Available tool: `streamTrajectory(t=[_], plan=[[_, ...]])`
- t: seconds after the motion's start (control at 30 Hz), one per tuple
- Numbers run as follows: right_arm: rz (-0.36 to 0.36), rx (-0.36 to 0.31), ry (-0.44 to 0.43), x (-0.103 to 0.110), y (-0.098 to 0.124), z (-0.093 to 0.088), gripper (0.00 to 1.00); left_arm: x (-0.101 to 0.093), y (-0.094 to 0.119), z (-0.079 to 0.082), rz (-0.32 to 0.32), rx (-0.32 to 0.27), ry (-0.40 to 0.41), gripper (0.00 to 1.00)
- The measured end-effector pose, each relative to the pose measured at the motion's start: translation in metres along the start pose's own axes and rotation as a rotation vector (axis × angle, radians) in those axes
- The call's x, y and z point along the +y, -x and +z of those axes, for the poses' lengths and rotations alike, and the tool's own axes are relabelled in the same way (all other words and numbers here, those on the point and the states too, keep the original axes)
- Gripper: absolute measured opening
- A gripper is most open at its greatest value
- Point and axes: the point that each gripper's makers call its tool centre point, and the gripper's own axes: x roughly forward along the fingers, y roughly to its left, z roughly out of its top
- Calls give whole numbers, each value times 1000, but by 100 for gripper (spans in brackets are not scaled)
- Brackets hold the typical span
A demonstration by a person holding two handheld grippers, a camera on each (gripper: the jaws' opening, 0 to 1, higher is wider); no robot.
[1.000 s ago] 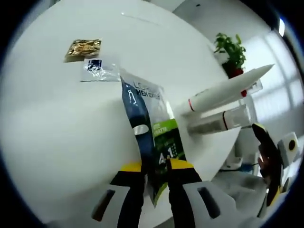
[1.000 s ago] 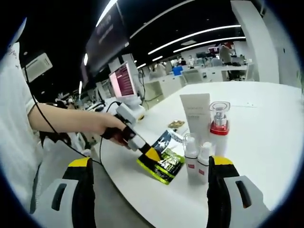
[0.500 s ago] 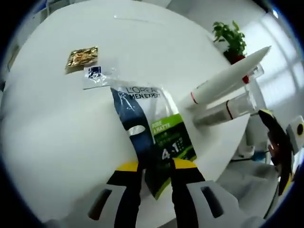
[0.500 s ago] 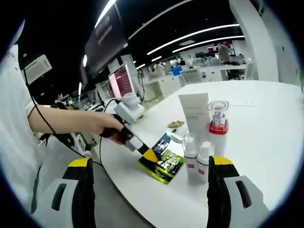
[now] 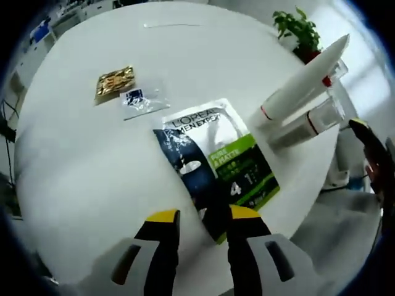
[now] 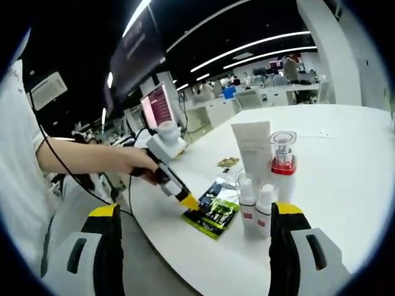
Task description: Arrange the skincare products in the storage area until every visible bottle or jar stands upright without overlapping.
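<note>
A dark blue and green L'Oreal sachet [image 5: 216,163] lies flat on the round white table [image 5: 74,179]. Its near corner reaches between the jaws of my left gripper [image 5: 202,216], which stand slightly apart and open. In the right gripper view, the left gripper [image 6: 188,202] tilts steeply, its yellow tip at the edge of the sachet [image 6: 215,214]. Upright beside it stand a white tube [image 6: 253,145], a clear pump bottle [image 6: 282,160] with a red collar, and two small white bottles [image 6: 248,200]. My right gripper [image 6: 197,209] is wide open and holds nothing.
A gold packet [image 5: 115,82] and a small clear packet [image 5: 141,102] lie farther in on the table. A potted plant [image 5: 296,28] stands beyond the far edge. The table's rim runs close under both grippers. A person's hand [image 6: 133,163] holds the left gripper, with a monitor [image 6: 159,105] behind.
The sachet went from standing on edge between the left jaws to lying flat on the table. The left jaws have spread a little and the gripper has tilted up. The right gripper stayed still.
</note>
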Motion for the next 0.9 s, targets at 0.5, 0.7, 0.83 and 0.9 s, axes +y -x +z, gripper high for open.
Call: streamTrajectory(t=[0.5, 0.7, 0.83, 0.9], plan=[[-5, -11, 4, -2, 1, 2, 99, 15, 20, -5, 50, -47, 8, 40], [-7, -6, 16, -1, 0, 2, 99, 17, 32, -10, 63, -83, 10, 50], [-4, 0, 23, 1, 0, 2, 99, 18, 40, -15, 67, -110, 8, 58], [-5, 1, 27, 2, 0, 2, 99, 18, 45, -17, 70, -129, 8, 62]])
